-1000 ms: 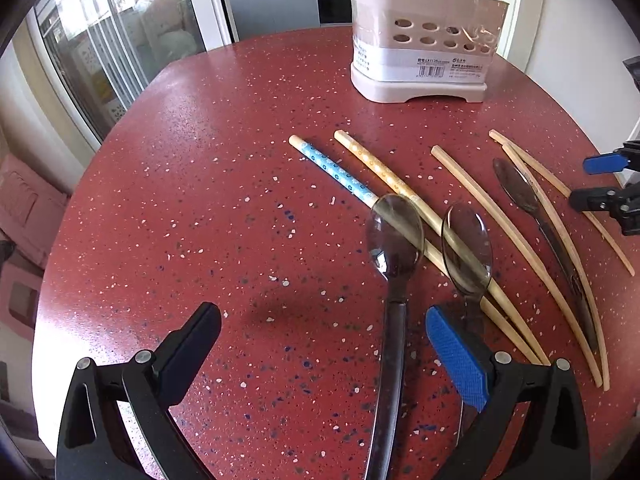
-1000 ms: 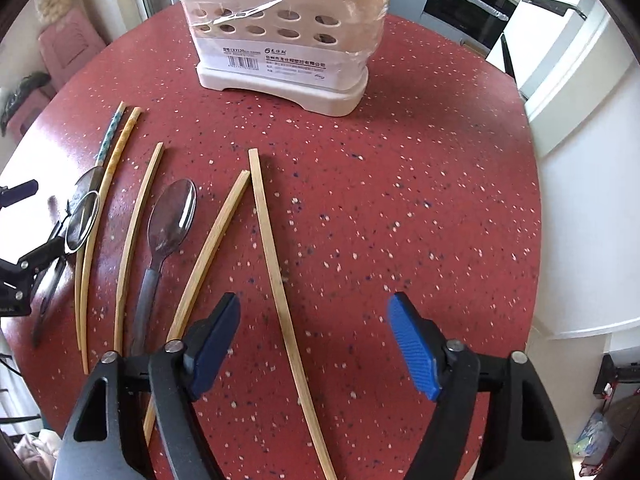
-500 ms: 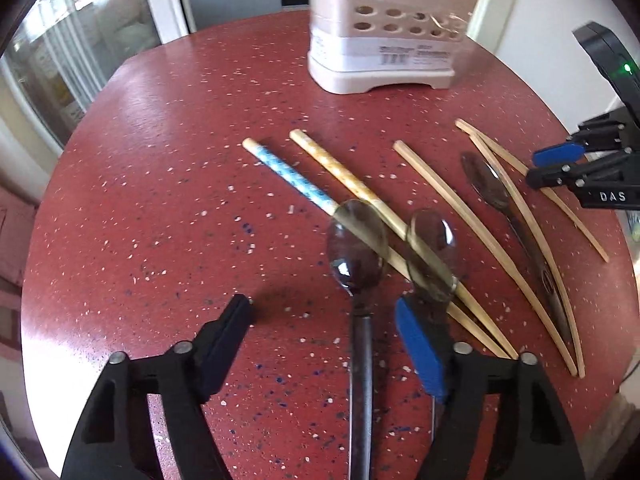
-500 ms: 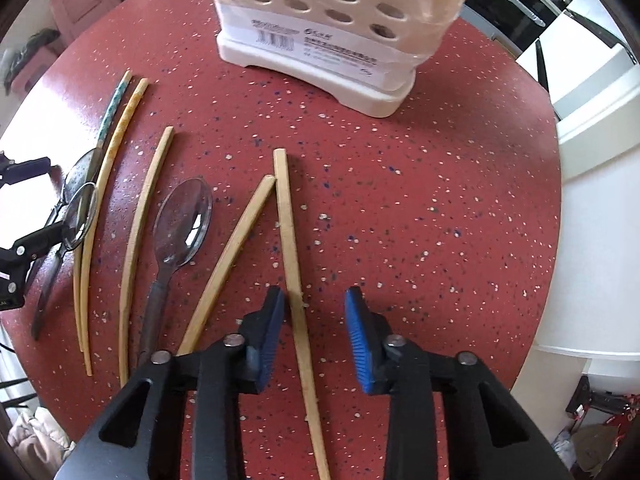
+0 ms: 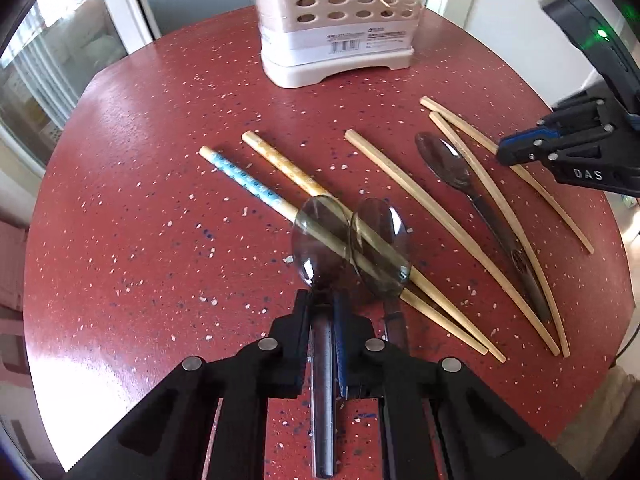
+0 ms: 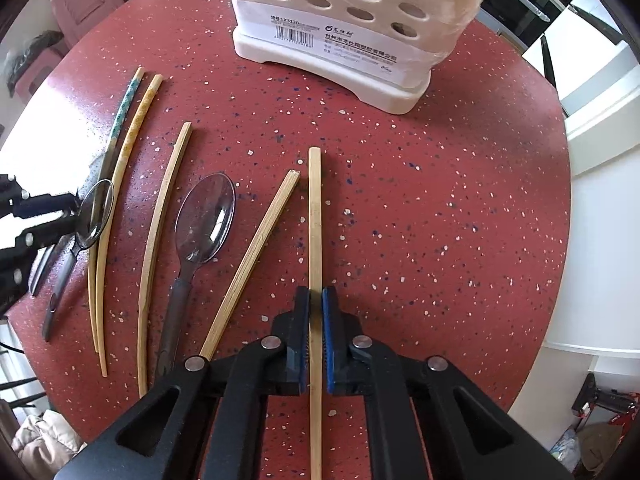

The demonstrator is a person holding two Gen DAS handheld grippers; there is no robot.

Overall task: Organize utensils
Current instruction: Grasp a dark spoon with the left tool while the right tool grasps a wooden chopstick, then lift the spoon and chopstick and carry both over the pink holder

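Note:
My left gripper [image 5: 322, 300] is shut on the dark handle of a clear plastic spoon [image 5: 318, 232] whose bowl lies over two patterned chopsticks [image 5: 248, 176]. A second clear spoon [image 5: 380, 244] lies just right of it. My right gripper [image 6: 316, 300] is shut on a plain bamboo chopstick [image 6: 315, 216] that points toward the cream utensil holder [image 6: 344, 28]. The holder also shows in the left wrist view [image 5: 336, 36]. A third spoon [image 6: 206, 216] lies left of the right gripper.
Several bamboo chopsticks [image 6: 156, 240] lie spread across the round red speckled table [image 6: 440, 200]. One chopstick [image 6: 256, 248] lies just left of the gripped one. The table edge curves close on the right. A glass door stands beyond the table in the left wrist view [image 5: 48, 60].
Both grippers moved forward and down and closed: the left onto the spoon handle, the right onto the bamboo chopstick. The utensils on the table have not moved.

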